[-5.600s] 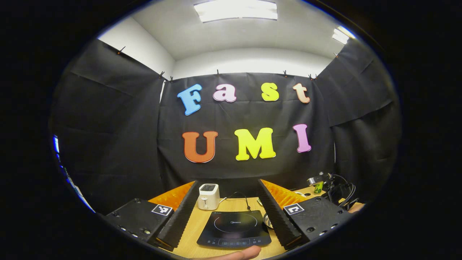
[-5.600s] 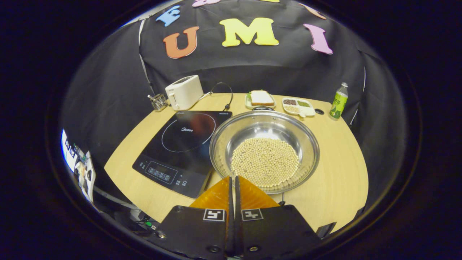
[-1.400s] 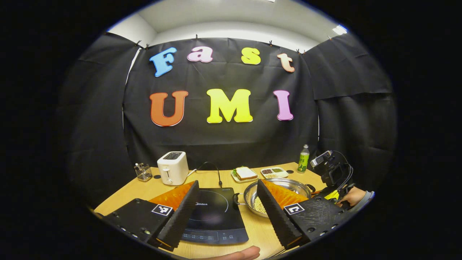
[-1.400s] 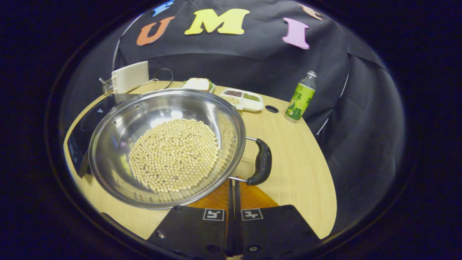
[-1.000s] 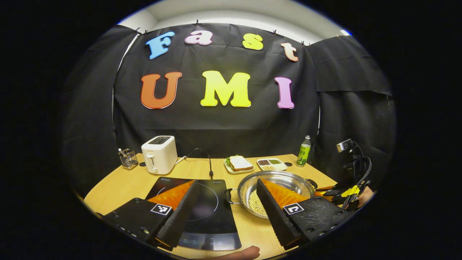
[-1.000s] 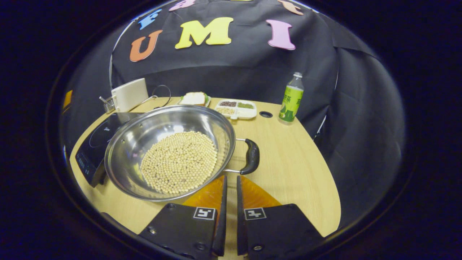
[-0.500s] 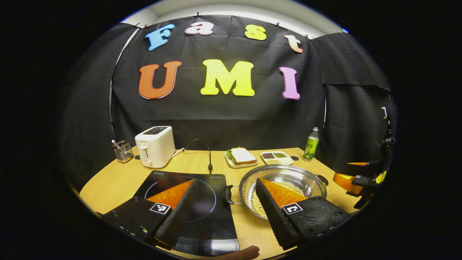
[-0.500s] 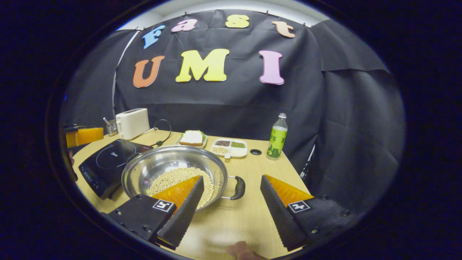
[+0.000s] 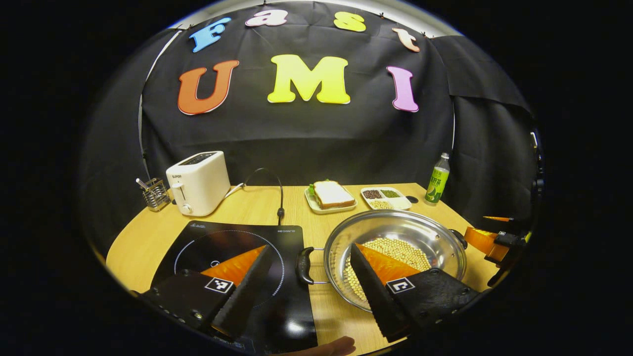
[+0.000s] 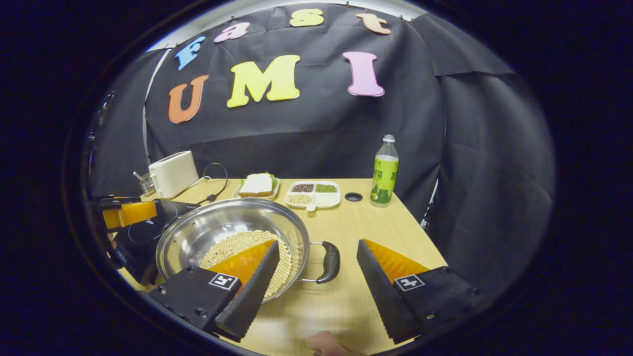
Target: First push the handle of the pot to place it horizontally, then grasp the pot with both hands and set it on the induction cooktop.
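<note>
my left gripper (image 9: 310,290) has its jaws wide, and they hold nothing. between them i see the left black handle (image 9: 303,265) of the pot (image 9: 395,257), and the jaws are not touching it. the pot is steel and shallow, with many pale round beans (image 9: 395,247) on its bottom. it stands on the desk (image 9: 257,207), just beside the induction cooktop (image 9: 237,247), not on it. my left finger is over the cooktop and my right finger is over the pot.

my right gripper (image 10: 316,282) also has its jaws wide and empty. the right black handle (image 10: 330,262) of the pot (image 10: 232,237) lies between them, apart from both fingers.

beyond the jaws, at the far side of the desk, a plate (image 9: 326,205) carries a sandwich (image 9: 334,194), and a white divided tray (image 9: 385,197) holds dark, green and pale grains in separate compartments. a green bottle (image 9: 438,178) stands near the tray. a white toaster (image 9: 198,182) and a small wire basket (image 9: 153,193) are far to the left.
</note>
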The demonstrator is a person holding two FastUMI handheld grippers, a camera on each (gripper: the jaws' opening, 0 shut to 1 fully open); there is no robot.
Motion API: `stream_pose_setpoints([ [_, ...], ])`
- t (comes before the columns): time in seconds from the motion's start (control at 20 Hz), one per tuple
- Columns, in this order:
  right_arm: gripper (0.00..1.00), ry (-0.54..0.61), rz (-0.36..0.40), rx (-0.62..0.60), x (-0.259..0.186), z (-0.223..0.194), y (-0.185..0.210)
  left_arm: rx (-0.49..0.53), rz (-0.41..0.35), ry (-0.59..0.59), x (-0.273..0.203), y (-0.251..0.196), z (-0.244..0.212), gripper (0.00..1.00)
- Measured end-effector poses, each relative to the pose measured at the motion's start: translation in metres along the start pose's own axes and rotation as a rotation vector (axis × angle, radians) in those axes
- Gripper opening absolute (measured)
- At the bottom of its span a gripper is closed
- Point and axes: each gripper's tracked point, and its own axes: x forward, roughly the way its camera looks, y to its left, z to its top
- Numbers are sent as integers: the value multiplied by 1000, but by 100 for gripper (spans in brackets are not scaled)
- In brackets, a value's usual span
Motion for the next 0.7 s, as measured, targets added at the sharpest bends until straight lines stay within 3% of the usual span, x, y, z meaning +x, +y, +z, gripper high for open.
stream_pose_setpoints([
  [0.45,100,125,4,58,43,-21,-11,12,36,176,57,21,-39,96],
  [0.6,92,166,4,81,52,-27,-9,6,9,213,63,13,-45,97],
  [0.7,94,187,-1,84,53,-29,-8,8,-4,207,66,11,-43,89],
])
